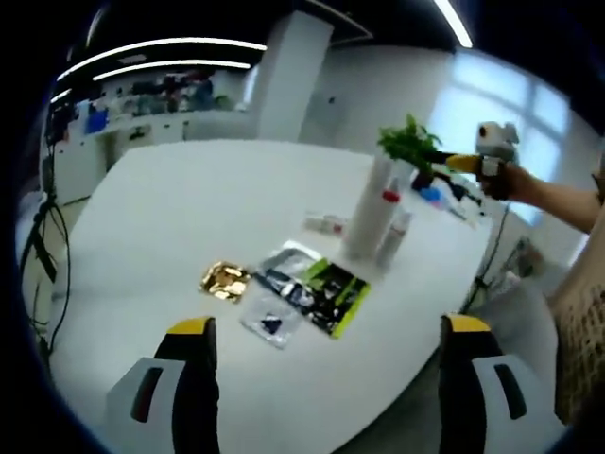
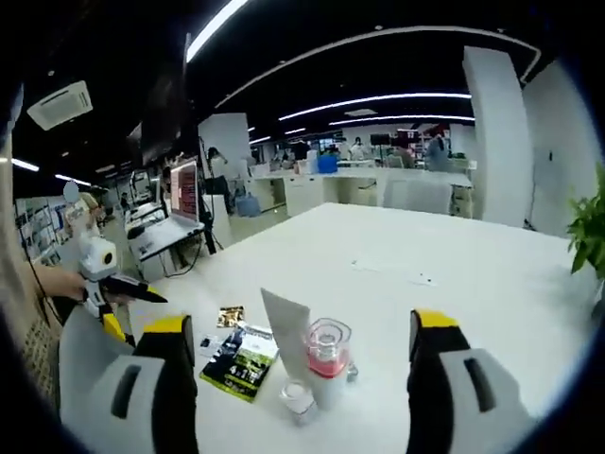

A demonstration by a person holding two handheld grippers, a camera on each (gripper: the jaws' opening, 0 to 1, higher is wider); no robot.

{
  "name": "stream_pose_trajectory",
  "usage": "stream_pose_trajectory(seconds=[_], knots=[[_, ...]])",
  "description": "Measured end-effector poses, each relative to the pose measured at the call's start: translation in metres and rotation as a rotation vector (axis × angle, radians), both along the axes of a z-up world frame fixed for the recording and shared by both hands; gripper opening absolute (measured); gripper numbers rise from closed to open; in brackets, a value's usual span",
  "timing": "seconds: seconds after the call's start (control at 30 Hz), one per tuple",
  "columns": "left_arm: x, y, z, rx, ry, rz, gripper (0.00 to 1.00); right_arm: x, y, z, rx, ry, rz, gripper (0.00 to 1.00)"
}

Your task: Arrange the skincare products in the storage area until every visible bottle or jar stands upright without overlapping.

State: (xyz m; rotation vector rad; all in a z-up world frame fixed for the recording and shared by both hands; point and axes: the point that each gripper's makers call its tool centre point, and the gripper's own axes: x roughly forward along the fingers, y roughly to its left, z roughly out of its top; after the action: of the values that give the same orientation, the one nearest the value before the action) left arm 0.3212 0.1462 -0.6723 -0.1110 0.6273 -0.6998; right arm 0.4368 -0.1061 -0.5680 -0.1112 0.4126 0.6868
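Note:
A tall white tube (image 1: 367, 213) stands upright on the white table (image 1: 170, 208), with a red-capped bottle (image 1: 390, 198) and a smaller bottle (image 1: 393, 236) close beside it. A small product (image 1: 326, 224) lies flat just left of them. My left gripper (image 1: 326, 331) is open and empty, well short of the group. In the right gripper view the white tube (image 2: 286, 329), pink-capped bottle (image 2: 328, 355) and a small clear-capped bottle (image 2: 298, 397) sit between the jaws of my open right gripper (image 2: 302, 322). The right gripper (image 1: 490, 156) hovers beyond the bottles.
Flat sachets lie near the bottles: a gold one (image 1: 225, 280), a black and green one (image 1: 337, 295), a silver one (image 1: 288, 257) and a clear one (image 1: 269, 322). A potted plant (image 1: 412, 144) stands behind the group. The table edge (image 1: 416, 378) runs close by.

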Motion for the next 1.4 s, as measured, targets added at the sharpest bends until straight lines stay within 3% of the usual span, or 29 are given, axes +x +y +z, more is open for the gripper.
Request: stream_pose_trajectory(seconds=[0.07,0.13,0.33,0.5,0.67,0.97,1.2,1.27,1.33,1.4], knots=[[0.001,0.001,-0.002,-0.005,0.005,0.002,0.95,0.012,-0.005,-0.005,-0.064,0.031,-0.010,0.83],[0.002,0.002,-0.003,-0.005,0.010,0.002,0.95,0.026,-0.004,0.002,-0.082,-0.002,0.003,0.86],[0.008,0.007,-0.008,-0.003,0.026,0.010,0.95,0.065,-0.002,0.025,-0.055,-0.021,-0.010,0.81],[0.015,0.010,-0.012,-0.008,0.035,0.023,0.94,0.093,-0.001,0.018,-0.139,0.016,0.007,0.78],[0.018,0.011,-0.017,-0.013,0.048,0.031,0.94,0.115,0.002,-0.010,-0.237,0.078,0.059,0.77],[0.018,0.018,-0.025,-0.009,0.078,0.053,0.94,0.134,0.010,-0.077,-0.314,0.244,0.167,0.74],[0.024,0.015,-0.024,-0.011,0.078,0.059,0.94,0.132,0.033,-0.127,-0.348,0.408,0.283,0.57],[0.025,0.014,-0.024,-0.005,0.078,0.054,0.94,0.126,0.041,-0.140,-0.359,0.439,0.334,0.55],[0.026,0.013,-0.024,-0.005,0.079,0.052,0.94,0.117,0.045,-0.153,-0.350,0.517,0.350,0.56],[0.026,0.013,-0.025,-0.007,0.084,0.052,0.94,0.117,0.048,-0.165,-0.370,0.511,0.363,0.52]])
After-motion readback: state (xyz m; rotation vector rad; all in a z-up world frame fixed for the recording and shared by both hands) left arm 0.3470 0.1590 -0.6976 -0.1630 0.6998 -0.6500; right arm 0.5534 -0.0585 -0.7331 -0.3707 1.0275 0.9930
